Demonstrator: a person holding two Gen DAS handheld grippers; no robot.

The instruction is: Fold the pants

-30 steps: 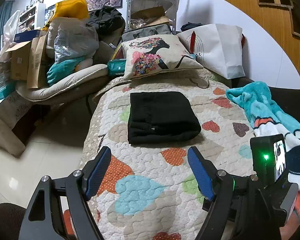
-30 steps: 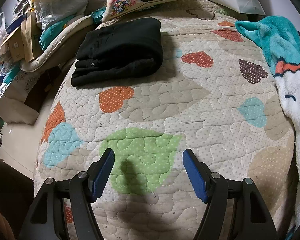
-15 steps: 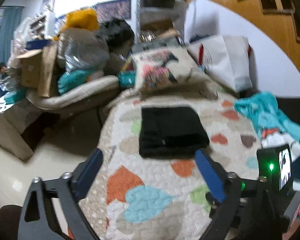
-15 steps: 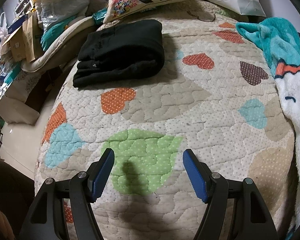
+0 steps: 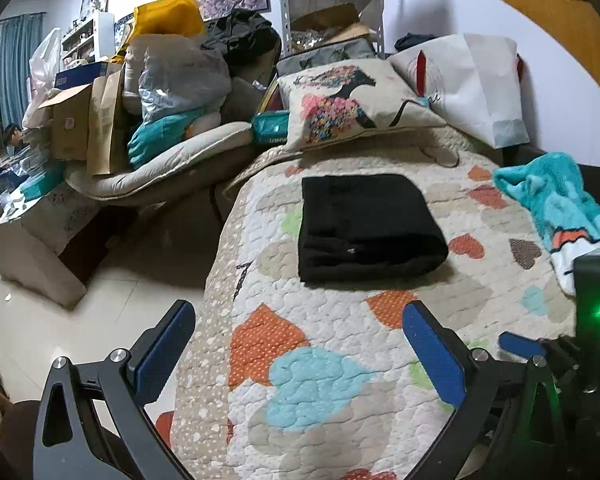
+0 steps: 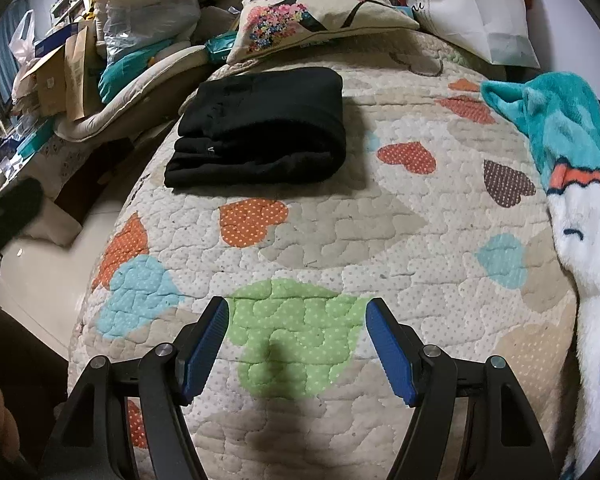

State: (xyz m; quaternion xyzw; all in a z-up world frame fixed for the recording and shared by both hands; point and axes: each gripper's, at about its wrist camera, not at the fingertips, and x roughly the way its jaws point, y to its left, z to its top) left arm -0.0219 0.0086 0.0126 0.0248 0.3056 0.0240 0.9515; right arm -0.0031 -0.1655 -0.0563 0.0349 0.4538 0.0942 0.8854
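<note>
The soft black pants (image 5: 370, 226) lay folded into a thick, neat square on the puffy quilt with coloured hearts (image 5: 332, 360). They sat toward the far end of the quilt, near its left side and just in front of the cream pillow with a flower-haired lady on it (image 5: 348, 106).

The left gripper (image 5: 300, 344) with blue pads was spread wide and held nothing. It hung over the near part of the quilt, well apart from the pants. The right gripper (image 6: 298, 340) was also wide and held nothing (its shadow fell on the big green heart (image 6: 296, 340) under it).

The folding looked done, so this seemed to be the very last step, pulling away. If anything was left, the next move would only need a gentle pat to flatten the stack, without pushing the layers crooked. A fluffy teal and white blanket (image 6: 572, 184) lay off to the right.
</note>
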